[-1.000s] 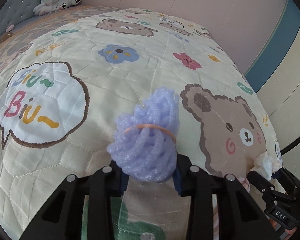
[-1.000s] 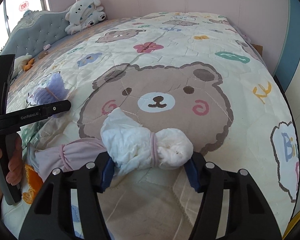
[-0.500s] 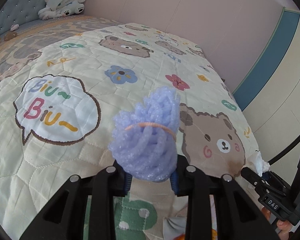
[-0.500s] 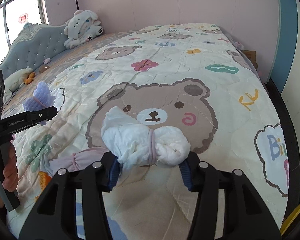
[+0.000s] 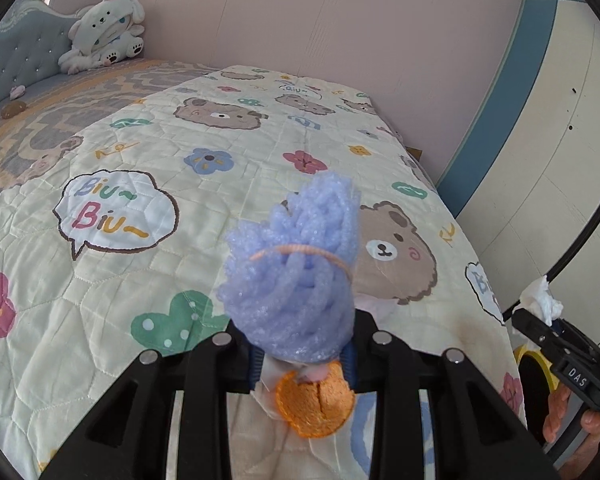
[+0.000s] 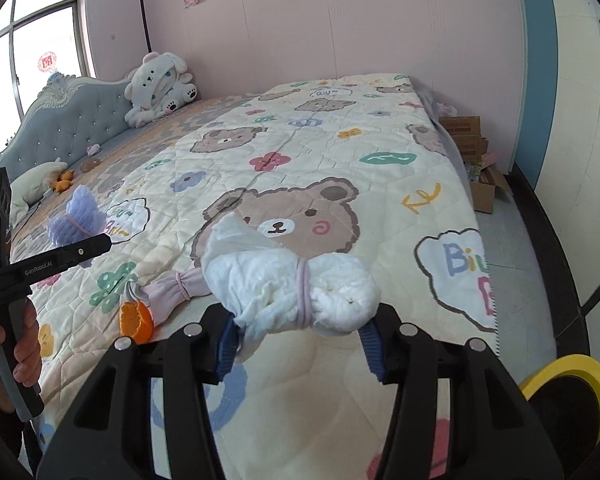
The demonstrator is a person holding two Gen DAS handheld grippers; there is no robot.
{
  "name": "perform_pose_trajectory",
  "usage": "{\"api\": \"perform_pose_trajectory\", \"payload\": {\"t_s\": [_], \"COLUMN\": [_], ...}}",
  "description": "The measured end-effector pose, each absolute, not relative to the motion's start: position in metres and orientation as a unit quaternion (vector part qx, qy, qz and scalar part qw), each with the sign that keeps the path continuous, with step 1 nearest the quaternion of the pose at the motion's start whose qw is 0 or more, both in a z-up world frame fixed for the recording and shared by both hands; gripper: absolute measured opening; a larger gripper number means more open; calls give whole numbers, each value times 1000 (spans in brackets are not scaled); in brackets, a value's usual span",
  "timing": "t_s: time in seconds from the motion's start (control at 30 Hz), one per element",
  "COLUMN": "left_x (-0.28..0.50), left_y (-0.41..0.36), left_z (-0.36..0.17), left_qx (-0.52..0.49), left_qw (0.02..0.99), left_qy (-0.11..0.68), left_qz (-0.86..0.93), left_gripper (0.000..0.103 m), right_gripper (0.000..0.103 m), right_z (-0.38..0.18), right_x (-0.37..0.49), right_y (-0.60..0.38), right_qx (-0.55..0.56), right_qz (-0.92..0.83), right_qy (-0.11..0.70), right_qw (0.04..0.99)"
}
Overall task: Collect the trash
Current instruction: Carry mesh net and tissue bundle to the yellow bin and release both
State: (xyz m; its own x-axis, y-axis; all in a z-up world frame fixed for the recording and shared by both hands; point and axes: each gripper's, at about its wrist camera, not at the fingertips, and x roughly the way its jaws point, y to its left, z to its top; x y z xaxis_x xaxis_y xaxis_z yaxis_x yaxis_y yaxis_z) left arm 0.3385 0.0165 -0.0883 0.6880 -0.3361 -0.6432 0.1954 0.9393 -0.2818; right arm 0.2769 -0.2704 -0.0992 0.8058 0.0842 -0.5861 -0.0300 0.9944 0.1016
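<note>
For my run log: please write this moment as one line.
left gripper: shut on purple foam net | right gripper: shut on white tissue bundle | both lifted above quilt

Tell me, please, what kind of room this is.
Most likely a child's bedroom: a bed with a bear-print quilt, a tufted blue headboard and a plush toy resting against it.

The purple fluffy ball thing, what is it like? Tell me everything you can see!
The purple foam bundle looks like soft, spongy lilac netting scrunched into a puff, a bit sparkly. A thin orange rubber band squeezes it near the middle, so the top fans out. It stands upright, lifted above the bear quilt, pinched at its rounded bottom between the left claw pads. Nothing else touches it.
</note>
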Motion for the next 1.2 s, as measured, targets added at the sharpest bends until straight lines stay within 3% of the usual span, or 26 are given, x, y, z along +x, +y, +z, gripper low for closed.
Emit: {"api": "perform_pose_trajectory", "payload": {"t_s": [0.73,1.2], "left_x": [229,192], "left_y": [-150,-263], "left_z": [-24,-21], "left_qx": [5,56], "left_qw": [904,882], "left_qy": [324,300], "left_qz": [-281,-359], "left_gripper": [29,29], "right_gripper": [50,52], "right_z": [-57,-54], "right_x": [108,46], "right_y": [-406,-472], "right_qx": [75,76], "right_qz": [-100,-170], "right_qy": [241,232], "right_qw": [962,955]}}
